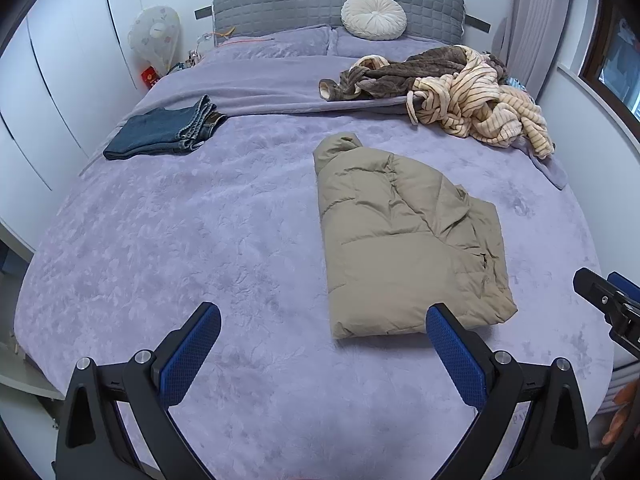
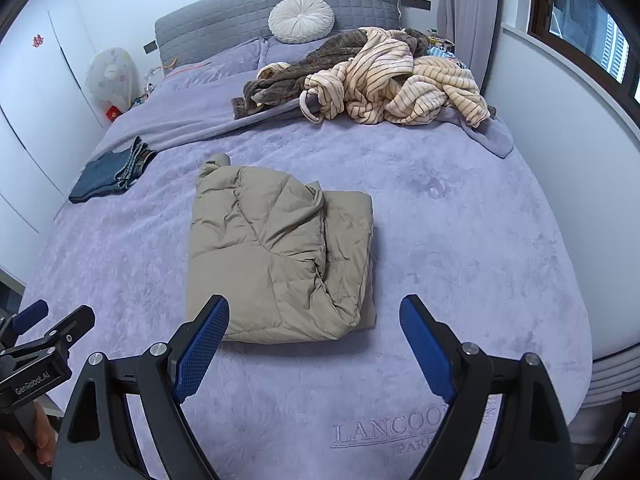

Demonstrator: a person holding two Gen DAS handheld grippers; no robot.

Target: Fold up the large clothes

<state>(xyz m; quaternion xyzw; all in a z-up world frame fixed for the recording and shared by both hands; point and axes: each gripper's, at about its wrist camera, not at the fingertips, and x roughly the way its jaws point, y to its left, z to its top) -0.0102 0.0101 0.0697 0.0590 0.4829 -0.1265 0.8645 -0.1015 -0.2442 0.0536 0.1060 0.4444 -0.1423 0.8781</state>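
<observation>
A tan puffer jacket [image 1: 404,236] lies folded into a rough rectangle on the purple bed cover [image 1: 200,220]; it also shows in the right wrist view [image 2: 280,256]. My left gripper [image 1: 322,316] is open and empty above the cover, left of the jacket's near edge. My right gripper [image 2: 314,312] is open and empty just in front of the jacket's near edge. Folded blue jeans [image 1: 160,132] lie at the far left of the bed, also in the right wrist view [image 2: 110,174].
A heap of brown and cream-striped robes [image 1: 460,92] lies at the far right near the headboard [image 1: 336,0], with a round white cushion [image 1: 374,16]. White wardrobe doors [image 1: 48,80] stand left; a window wall [image 2: 560,100] is right.
</observation>
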